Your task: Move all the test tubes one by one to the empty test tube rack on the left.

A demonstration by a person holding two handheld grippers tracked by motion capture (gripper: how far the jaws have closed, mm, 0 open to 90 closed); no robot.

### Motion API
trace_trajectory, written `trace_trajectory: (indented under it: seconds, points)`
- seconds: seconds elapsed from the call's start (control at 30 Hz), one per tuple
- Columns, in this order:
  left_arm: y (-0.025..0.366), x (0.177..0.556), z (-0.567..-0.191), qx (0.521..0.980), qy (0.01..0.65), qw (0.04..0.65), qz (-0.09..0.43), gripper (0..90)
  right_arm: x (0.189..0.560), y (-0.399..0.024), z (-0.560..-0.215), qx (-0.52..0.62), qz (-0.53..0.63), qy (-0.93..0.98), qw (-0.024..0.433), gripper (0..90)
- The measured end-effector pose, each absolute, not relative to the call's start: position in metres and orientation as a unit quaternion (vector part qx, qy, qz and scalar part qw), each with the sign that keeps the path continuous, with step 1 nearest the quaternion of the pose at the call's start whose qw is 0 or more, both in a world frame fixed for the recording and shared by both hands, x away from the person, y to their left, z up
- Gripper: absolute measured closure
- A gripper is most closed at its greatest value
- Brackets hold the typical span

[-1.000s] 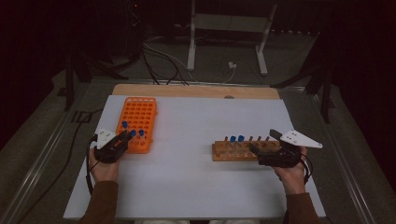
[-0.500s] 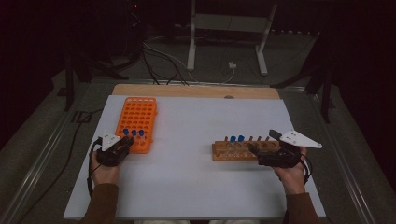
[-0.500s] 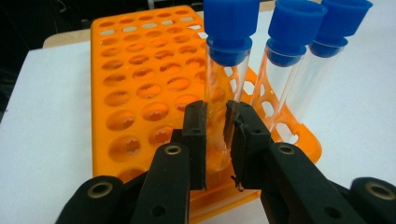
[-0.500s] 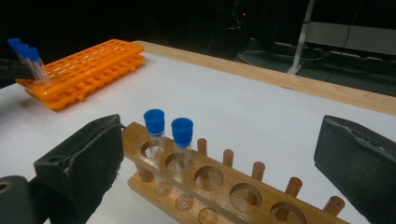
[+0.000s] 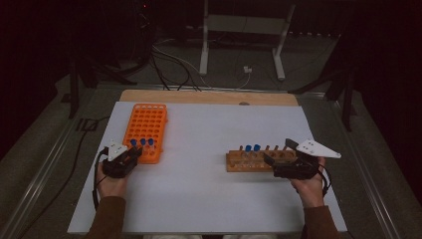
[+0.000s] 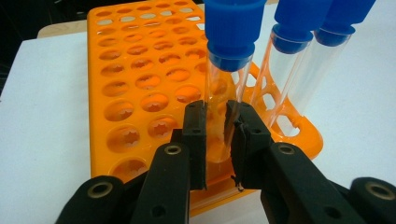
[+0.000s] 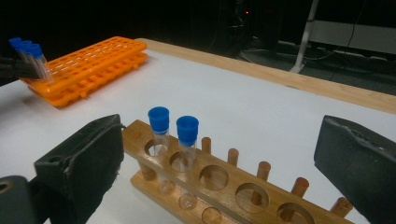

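An orange tube rack [image 5: 145,124] lies at the left of the white sheet. Three clear, blue-capped tubes [image 5: 142,142] stand in its near row. My left gripper [image 5: 132,154] is at the rack's near end. In the left gripper view its jaws are shut on the lower part of one standing tube [image 6: 219,93], and two more tubes [image 6: 299,56] stand just to its right. A wooden rack [image 5: 249,161] at the right holds two blue-capped tubes [image 7: 173,135] in its end holes. My right gripper [image 7: 222,140] is open wide at the wooden rack's [image 7: 224,186] right end, touching nothing.
A wooden board [image 5: 209,97] edges the far side of the white sheet [image 5: 209,199]. Metal rails run along both sides of the table. Cables and a stand's legs lie on the dark floor beyond. Bare sheet stretches between the two racks.
My left gripper has come down and slightly back, lowering its tube into the orange rack's near row beside the other two. The right gripper has stayed put.
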State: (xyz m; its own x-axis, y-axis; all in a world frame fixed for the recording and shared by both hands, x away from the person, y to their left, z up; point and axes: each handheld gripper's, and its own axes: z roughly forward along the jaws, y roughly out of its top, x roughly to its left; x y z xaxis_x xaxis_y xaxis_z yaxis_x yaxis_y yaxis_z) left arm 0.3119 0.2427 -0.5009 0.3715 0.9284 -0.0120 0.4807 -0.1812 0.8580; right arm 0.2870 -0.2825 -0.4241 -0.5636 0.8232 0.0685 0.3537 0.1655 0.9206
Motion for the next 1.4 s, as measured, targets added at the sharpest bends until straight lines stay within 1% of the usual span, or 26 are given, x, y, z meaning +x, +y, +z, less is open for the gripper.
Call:
trace_trajectory:
  seconds: [0.13, 0.27, 0.37, 0.4, 0.47, 0.67, 0.77, 0.83, 0.93, 0.97, 1.0, 1.07, 1.1, 1.23, 1.27, 1.3, 1.4]
  points:
    - [0.245, 0.312, -0.501, 0.716, 0.492, 0.419, 0.264, 76.3, 0.287, -0.282, -0.424, 0.405, 0.503, 0.727, 0.232, 1.8]
    - [0.247, 0.31, -0.5, 0.712, 0.497, 0.421, 0.263, 65.8, 0.287, -0.283, -0.424, 0.405, 0.504, 0.727, 0.232, 1.8]
    - [0.249, 0.308, -0.498, 0.707, 0.499, 0.428, 0.26, 59.5, 0.287, -0.283, -0.424, 0.404, 0.505, 0.726, 0.232, 1.8]
    - [0.25, 0.308, -0.498, 0.707, 0.499, 0.429, 0.258, 59.1, 0.287, -0.283, -0.424, 0.404, 0.505, 0.726, 0.232, 1.8]
    - [0.251, 0.307, -0.496, 0.703, 0.503, 0.431, 0.258, 53.9, 0.287, -0.283, -0.424, 0.404, 0.504, 0.727, 0.232, 1.8]
    - [0.255, 0.301, -0.491, 0.692, 0.509, 0.446, 0.251, 43.7, 0.288, -0.283, -0.425, 0.406, 0.503, 0.727, 0.231, 1.8]
    - [0.255, 0.296, -0.487, 0.688, 0.506, 0.456, 0.25, 35.7, 0.289, -0.283, -0.426, 0.408, 0.502, 0.727, 0.23, 1.8]
    - [0.254, 0.292, -0.483, 0.684, 0.506, 0.462, 0.252, 26.7, 0.29, -0.282, -0.427, 0.407, 0.5, 0.729, 0.23, 1.8]
    - [0.254, 0.285, -0.478, 0.678, 0.505, 0.473, 0.249, 16.1, 0.291, -0.281, -0.427, 0.407, 0.499, 0.73, 0.229, 1.8]
    - [0.254, 0.283, -0.477, 0.676, 0.504, 0.478, 0.247, 16.0, 0.291, -0.28, -0.428, 0.406, 0.497, 0.732, 0.229, 1.8]
    - [0.253, 0.281, -0.476, 0.675, 0.504, 0.478, 0.248, 13.9, 0.292, -0.28, -0.428, 0.407, 0.497, 0.732, 0.228, 1.8]
    - [0.252, 0.277, -0.474, 0.674, 0.503, 0.478, 0.251, 5.3, 0.293, -0.278, -0.429, 0.406, 0.498, 0.732, 0.226, 1.9]
    - [0.252, 0.276, -0.473, 0.674, 0.503, 0.478, 0.254, 3.4, 0.294, -0.277, -0.43, 0.407, 0.496, 0.733, 0.225, 1.9]
    - [0.249, 0.27, -0.468, 0.673, 0.496, 0.48, 0.266, 0.6, 0.298, -0.271, -0.433, 0.404, 0.486, 0.74, 0.229, 2.4]
    - [0.248, 0.269, -0.467, 0.674, 0.493, 0.481, 0.266, 0.6, 0.298, -0.269, -0.434, 0.403, 0.481, 0.744, 0.23, 2.9]
    - [0.247, 0.268, -0.466, 0.677, 0.491, 0.481, 0.265, 0.6, 0.299, -0.268, -0.435, 0.4, 0.479, 0.748, 0.228, 5.5]
    - [0.244, 0.264, -0.464, 0.68, 0.484, 0.484, 0.265, 0.5, 0.301, -0.265, -0.437, 0.396, 0.475, 0.754, 0.222, 6.7]
